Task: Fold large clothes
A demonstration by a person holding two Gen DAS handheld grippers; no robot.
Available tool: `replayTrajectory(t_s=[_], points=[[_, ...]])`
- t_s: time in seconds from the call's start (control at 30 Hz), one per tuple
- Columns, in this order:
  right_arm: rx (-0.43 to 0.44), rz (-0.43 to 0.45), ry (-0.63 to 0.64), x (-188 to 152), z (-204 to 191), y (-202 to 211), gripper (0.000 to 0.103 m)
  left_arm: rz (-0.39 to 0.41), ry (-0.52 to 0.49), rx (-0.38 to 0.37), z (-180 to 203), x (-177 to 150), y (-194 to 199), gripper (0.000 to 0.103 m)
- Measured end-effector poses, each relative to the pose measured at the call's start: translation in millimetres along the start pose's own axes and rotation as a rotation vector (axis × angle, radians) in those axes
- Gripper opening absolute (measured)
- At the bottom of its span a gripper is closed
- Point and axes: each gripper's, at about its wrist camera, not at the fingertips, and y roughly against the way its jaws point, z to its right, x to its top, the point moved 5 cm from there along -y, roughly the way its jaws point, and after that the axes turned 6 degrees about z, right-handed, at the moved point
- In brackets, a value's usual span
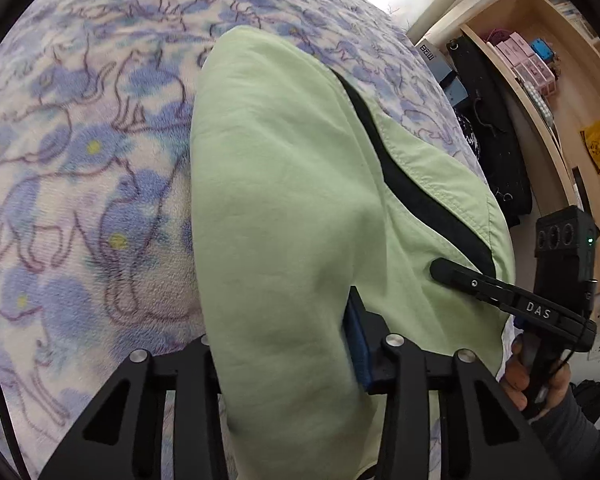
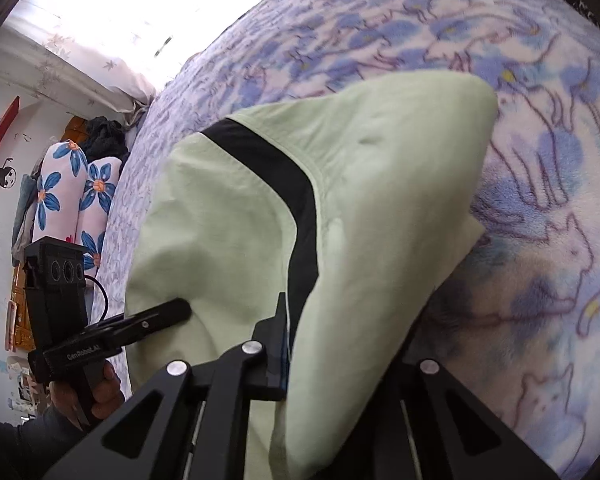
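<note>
Left wrist view first: a pale green garment (image 1: 284,208) with a black stripe (image 1: 404,176) lies on a fleecy blue and purple blanket (image 1: 80,184) spread over a bed. The near end of the cloth rises off the blanket and bunches between the jaws of the left gripper (image 1: 288,364), which are closed on it, a blue pad pressing its side. From the right wrist view the same green cloth drapes over the right gripper (image 2: 300,344), whose jaws are pinched on a fold right beside the stripe. Each view also catches the other gripper from the side, its tip reaching into the near edge of the cloth, with a bare hand (image 1: 536,376) on the handle.

I'd judge the folding to be partly done. The garment already looks narrow and doubled, with layered edges along the stripe, so at least one fold seems made. With both grips on the near end, the step in hand looks like carrying that end over toward the far end; that fold and the smoothing are yet to come.

The cloth is thin, soft and lightly creased. It sags wherever it is not held, so it will likely slump or shift unless both ends travel together.

Shelves (image 1: 540,80) with small boxes stand beyond the bed on one side, flowered pillows (image 2: 76,200) on the other.
</note>
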Motion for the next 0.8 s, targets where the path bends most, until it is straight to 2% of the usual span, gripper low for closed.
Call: replayTrajectory(t_s=[0.13, 0.47, 0.8], points=[[-0.018, 0.01, 0.012, -9.1, -29.6, 11.7, 0.01, 0.018, -0.045, 0.028, 1.1, -0.8, 35.8, 0.036], [0.016, 0.011, 0.02, -40.8, -110.7, 27.3, 0.01, 0.035, -0.048, 0.055, -37.3, -13.6, 136.1, 0.036], [0.056, -0.006, 0.096, -39.4, -199.5, 11.7, 0.01, 0.076, -0.01, 0.095, -87.4, -0.4, 209.5, 0.036]])
